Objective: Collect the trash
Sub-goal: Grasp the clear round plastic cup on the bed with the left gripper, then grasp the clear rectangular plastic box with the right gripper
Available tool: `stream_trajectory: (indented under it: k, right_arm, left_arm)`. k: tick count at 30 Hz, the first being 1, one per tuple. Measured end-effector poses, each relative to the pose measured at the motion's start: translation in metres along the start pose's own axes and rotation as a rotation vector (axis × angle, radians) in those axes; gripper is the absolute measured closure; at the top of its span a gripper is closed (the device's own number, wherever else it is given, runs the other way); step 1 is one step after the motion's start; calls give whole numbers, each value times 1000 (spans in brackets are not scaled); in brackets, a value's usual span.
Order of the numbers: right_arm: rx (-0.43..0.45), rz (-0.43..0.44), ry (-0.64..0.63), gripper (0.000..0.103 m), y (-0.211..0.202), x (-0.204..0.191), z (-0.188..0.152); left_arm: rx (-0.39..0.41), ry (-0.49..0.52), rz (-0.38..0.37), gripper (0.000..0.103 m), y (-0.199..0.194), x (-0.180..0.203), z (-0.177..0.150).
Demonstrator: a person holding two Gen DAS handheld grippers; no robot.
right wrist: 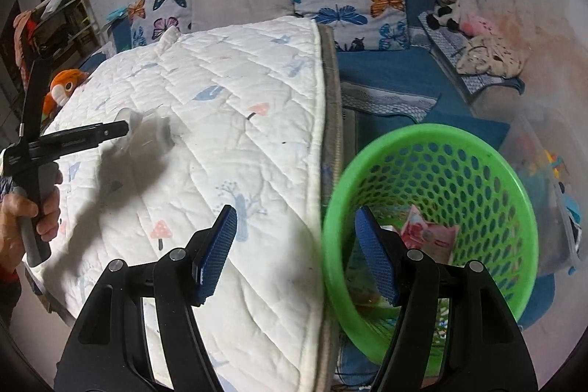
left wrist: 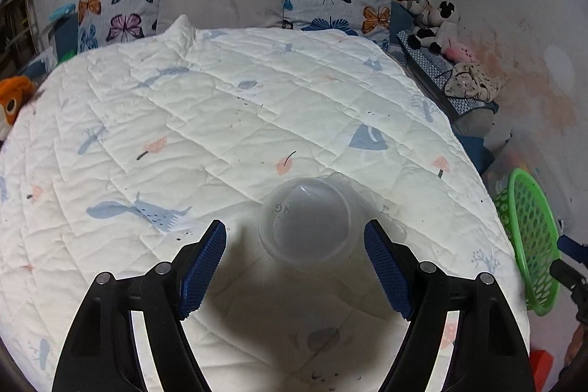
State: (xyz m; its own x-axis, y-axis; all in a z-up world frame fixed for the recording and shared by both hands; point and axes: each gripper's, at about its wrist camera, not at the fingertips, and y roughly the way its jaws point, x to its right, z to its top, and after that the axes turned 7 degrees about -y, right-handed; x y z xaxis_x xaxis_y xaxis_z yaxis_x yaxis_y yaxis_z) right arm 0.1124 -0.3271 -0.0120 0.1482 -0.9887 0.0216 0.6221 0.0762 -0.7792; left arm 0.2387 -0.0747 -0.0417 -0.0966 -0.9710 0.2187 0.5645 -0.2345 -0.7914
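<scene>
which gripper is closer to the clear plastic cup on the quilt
Left. The left gripper hovers right over the clear plastic cup, jaws open on either side of it. The right gripper is off at the quilt's edge, astride the rim of the green basket.

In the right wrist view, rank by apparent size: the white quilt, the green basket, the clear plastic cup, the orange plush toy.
1. White quilt, by far the largest.
2. Green basket, though nearness to the camera enlarges it.
3 and 4. Clear plastic cup and orange plush toy look alike in size; the cup is blurred, so no ranking.
</scene>
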Motion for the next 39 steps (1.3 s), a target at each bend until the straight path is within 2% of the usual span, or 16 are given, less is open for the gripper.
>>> stream_trajectory:
  k: [7, 10, 11, 19, 26, 35, 39]
  right_arm:
    - [-10, 16, -23, 36, 13, -12, 6]
    - [-14, 23, -37, 36, 18, -19, 8]
    - [-15, 25, -41, 36, 20, -21, 10]
    - [-14, 62, -70, 36, 34, -44, 21]
    - [-16, 137, -104, 36, 60, -79, 38]
    - [-9, 221, -172, 37, 96, -132, 65]
    - [-10, 224, -200, 38, 110, -148, 74]
  left_arm:
    - [-15, -22, -30, 31, 13, -4, 2]
    - [-19, -20, -58, 44, 14, -4, 3]
    - [-20, -14, -56, 45, 15, -4, 3]
    - [40, 27, -24, 46, -5, -9, 2]
    - [83, 31, -9, 46, -35, -32, 3]
    - [103, 19, 31, 46, -58, -65, -6]
    - [107, 7, 34, 46, -63, -75, -9]
